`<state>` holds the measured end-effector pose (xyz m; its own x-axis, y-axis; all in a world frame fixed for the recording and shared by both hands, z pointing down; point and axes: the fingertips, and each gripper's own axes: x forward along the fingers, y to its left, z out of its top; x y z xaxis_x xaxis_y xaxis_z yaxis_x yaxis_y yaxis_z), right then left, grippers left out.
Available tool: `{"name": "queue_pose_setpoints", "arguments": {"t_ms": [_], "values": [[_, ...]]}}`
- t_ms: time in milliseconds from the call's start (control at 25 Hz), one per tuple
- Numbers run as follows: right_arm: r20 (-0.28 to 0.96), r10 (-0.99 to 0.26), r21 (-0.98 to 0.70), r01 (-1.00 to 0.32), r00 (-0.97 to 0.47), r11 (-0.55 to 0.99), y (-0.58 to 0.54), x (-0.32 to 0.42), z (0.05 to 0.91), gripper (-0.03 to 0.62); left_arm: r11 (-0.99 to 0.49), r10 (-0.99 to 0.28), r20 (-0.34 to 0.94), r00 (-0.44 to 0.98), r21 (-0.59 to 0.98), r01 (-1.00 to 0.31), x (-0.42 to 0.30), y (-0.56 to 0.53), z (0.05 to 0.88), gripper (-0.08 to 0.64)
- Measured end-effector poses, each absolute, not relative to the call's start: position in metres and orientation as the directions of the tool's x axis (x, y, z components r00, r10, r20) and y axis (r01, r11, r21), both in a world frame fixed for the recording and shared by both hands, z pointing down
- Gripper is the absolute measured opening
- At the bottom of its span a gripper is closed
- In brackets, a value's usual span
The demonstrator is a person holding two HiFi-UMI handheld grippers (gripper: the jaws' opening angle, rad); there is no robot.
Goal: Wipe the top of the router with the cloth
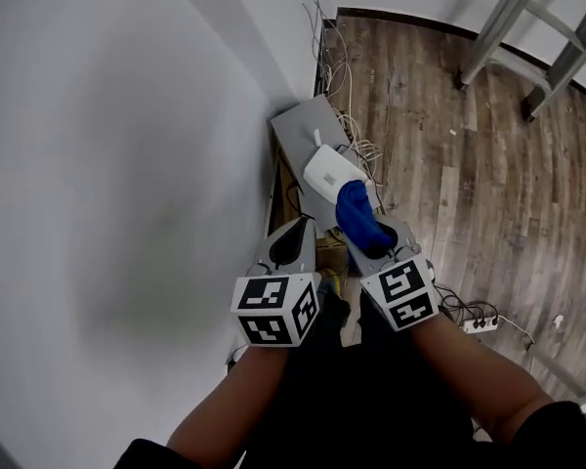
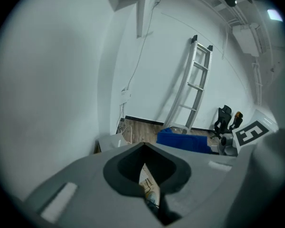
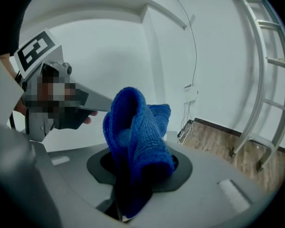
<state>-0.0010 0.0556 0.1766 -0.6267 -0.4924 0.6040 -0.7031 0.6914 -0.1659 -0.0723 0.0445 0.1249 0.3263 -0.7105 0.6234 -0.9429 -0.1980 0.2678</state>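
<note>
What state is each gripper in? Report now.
Left gripper: shut, nothing held.
Right gripper: shut on the blue cloth.

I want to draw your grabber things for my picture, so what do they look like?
Both are grey plastic, the left gripper and the right gripper, with black padding lining the jaws. Each carries a white cube printed with black square markers. The person's forearms are bare, and dark sleeves begin near the elbows.
</note>
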Motion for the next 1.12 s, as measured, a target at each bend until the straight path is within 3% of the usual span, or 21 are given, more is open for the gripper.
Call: {"name": "queue_pose_setpoints", "arguments": {"t_ms": [120,360,600,760,1120], "values": [[0.623,-0.461,-0.145,-0.673,-0.632,0.726,0.023,0.001,0.202,0.160,-0.121,-0.699,0.661,0.273,0.266,-0.956,-0.078,0.029,0.149,0.002],[0.677,-0.448,-0.125,-0.691,-0.584,0.712,-0.015,-0.016,0.276,0.158,-0.125,-0.669,0.688,0.281,0.268,-0.955,-0.080,-0.008,0.224,0.002],[0.738,-0.472,-0.117,-0.781,-0.482,0.614,-0.031,-0.051,0.389,0.156,-0.146,-0.616,0.681,0.396,0.395,-0.907,-0.105,-0.050,0.350,0.002],[0.778,-0.474,-0.094,-0.822,-0.412,0.561,-0.035,-0.067,0.453,0.155,-0.184,-0.570,0.712,0.410,0.375,-0.909,-0.125,-0.055,0.408,0.002],[0.821,-0.476,0.014,-0.823,-0.315,0.569,-0.068,-0.104,0.515,0.155,-0.102,-0.574,0.726,0.378,0.395,-0.913,-0.176,-0.050,0.457,0.002]]}}
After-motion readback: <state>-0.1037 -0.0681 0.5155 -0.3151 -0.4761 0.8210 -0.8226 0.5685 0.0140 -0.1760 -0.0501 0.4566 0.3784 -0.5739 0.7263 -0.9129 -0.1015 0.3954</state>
